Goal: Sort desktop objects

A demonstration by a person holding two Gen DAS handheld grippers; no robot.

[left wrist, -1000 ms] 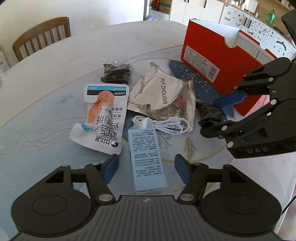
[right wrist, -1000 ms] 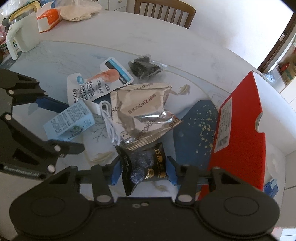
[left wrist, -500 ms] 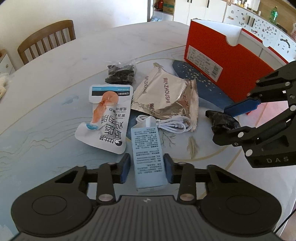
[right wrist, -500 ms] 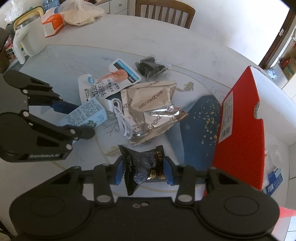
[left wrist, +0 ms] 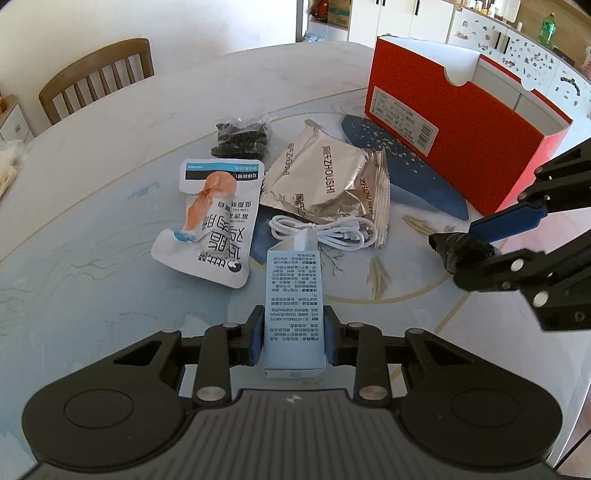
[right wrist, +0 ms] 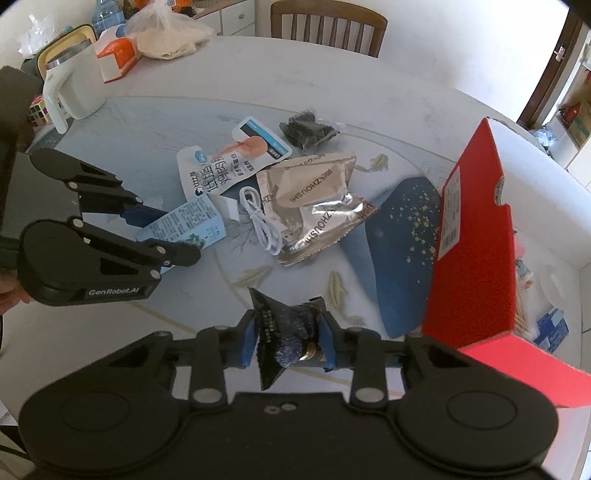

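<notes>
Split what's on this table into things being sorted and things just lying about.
Being sorted: light blue carton in left claw; dark snack packet in right claw; silver bags; white cable; chicken pouch; red box.

Lying about: kettle; puzzle cube; chair.

Your left wrist cam sits right behind the left claw (left wrist: 294, 338), close and low over the table (left wrist: 92, 229), looking across it toward the red box (left wrist: 461, 147) and the cabinets at the back. Your right wrist cam does the same from behind the right claw (right wrist: 289, 341), but it's angled from the other side, facing the wooden chair (right wrist: 328, 27) and the white jug (right wrist: 75, 86). Both are fisheye, so the edges bend a lot. They overlap on the middle pile: the silver snack bags (left wrist: 325, 181) (right wrist: 314, 199), the white cable (left wrist: 328, 230) (right wrist: 264, 225) and the box. Each cam also catches the other claw off to the side.
</notes>
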